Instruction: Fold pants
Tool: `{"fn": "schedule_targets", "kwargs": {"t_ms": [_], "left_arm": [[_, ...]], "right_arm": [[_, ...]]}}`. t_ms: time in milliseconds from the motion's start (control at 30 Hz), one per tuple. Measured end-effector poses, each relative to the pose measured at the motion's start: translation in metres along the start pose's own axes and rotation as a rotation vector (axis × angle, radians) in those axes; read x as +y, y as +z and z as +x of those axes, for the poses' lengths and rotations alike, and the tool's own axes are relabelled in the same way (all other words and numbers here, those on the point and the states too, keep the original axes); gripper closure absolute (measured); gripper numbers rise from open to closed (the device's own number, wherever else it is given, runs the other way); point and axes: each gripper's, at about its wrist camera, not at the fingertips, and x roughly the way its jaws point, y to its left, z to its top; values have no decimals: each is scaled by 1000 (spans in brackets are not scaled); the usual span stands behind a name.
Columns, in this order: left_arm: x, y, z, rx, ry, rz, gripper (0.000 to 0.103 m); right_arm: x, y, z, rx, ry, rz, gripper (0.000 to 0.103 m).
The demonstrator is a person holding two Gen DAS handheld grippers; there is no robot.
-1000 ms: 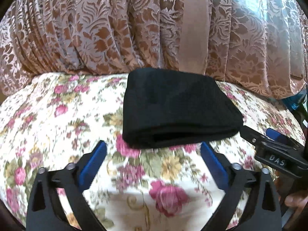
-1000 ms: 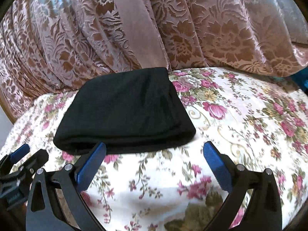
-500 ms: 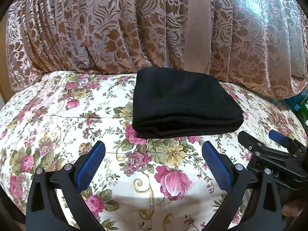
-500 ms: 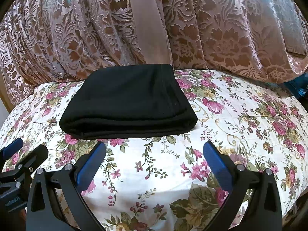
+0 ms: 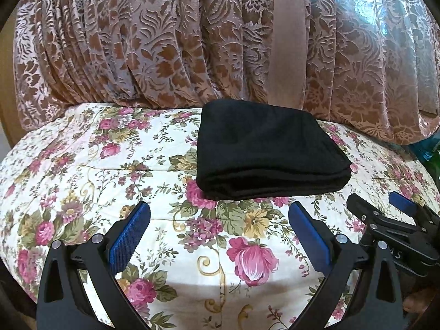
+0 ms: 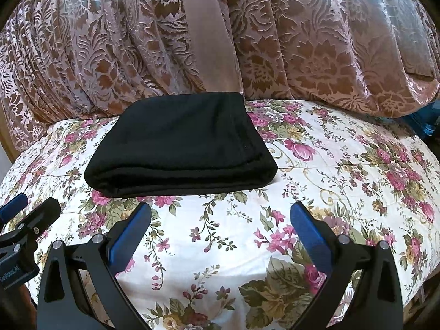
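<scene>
The black pants (image 5: 264, 151) lie folded into a thick rectangle on the floral bedspread (image 5: 96, 170), near the curtain. They also show in the right wrist view (image 6: 181, 148). My left gripper (image 5: 220, 214) is open and empty, a short way in front of the fold's near edge. My right gripper (image 6: 221, 214) is open and empty, also in front of the pants and apart from them. The right gripper shows at the right edge of the left wrist view (image 5: 385, 211), and the left gripper at the left edge of the right wrist view (image 6: 30, 209).
A brown and pink patterned curtain (image 5: 192, 49) hangs right behind the bed and touches the far edge of the pants. A blue object (image 6: 423, 121) sits at the far right past the bed. The bedspread (image 6: 343, 170) drops off at its left and right edges.
Both grippers have drawn back from the folded pants, which now look smaller and farther away. Both stay open. The pants have not moved.
</scene>
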Motion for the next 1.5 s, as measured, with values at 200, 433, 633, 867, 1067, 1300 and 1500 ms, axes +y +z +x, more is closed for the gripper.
{"fn": "schedule_targets", "kwargs": {"t_ms": [200, 433, 633, 867, 1067, 1300, 1500], "left_arm": [[1, 0, 0, 0, 7, 0, 3], [1, -1, 0, -1, 8, 0, 3], [1, -1, 0, 0, 8, 3, 4], [1, 0, -3, -4, 8, 2, 3], [0, 0, -6, -10, 7, 2, 3], [-2, 2, -12, -23, 8, 4, 3], [-2, 2, -12, -22, 7, 5, 3]], "right_arm": [[1, -1, 0, -2, 2, -9, 2], [2, -2, -1, -1, 2, -9, 2], [1, -2, -1, -1, 3, -6, 2], [5, -4, -3, -3, 4, -5, 2], [5, -3, -3, -1, 6, -6, 2], [6, -4, -3, -2, 4, -7, 2], [7, -4, -4, -3, 4, -9, 2]]}}
